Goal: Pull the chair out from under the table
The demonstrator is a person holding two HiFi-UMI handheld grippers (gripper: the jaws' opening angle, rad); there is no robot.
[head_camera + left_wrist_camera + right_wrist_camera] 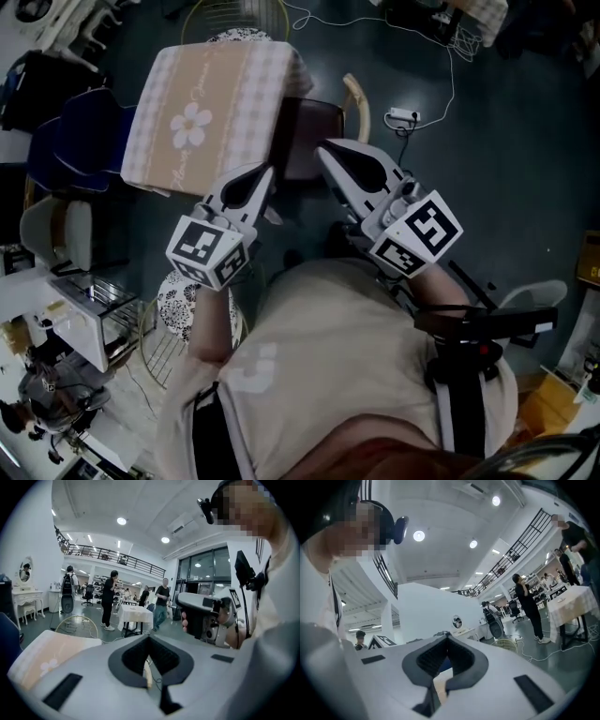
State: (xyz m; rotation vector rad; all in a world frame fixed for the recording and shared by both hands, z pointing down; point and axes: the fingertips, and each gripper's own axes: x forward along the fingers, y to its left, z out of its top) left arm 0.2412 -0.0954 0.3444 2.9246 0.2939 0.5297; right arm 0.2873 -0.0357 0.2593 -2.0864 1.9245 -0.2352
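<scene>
The table wears a beige checked cloth with a white flower. The chair stands at its right edge, dark seat partly under the cloth, with its curved wooden back on the far side. My left gripper hovers shut and empty above the table's near right corner. My right gripper is shut and empty over the chair seat. In the left gripper view the left gripper is shut, with the cloth at left. The right gripper looks level into the room.
A white power strip and cables lie on the floor beyond the chair. A blue seat sits left of the table, a white wire rack and patterned stool near left. People stand far off by another table.
</scene>
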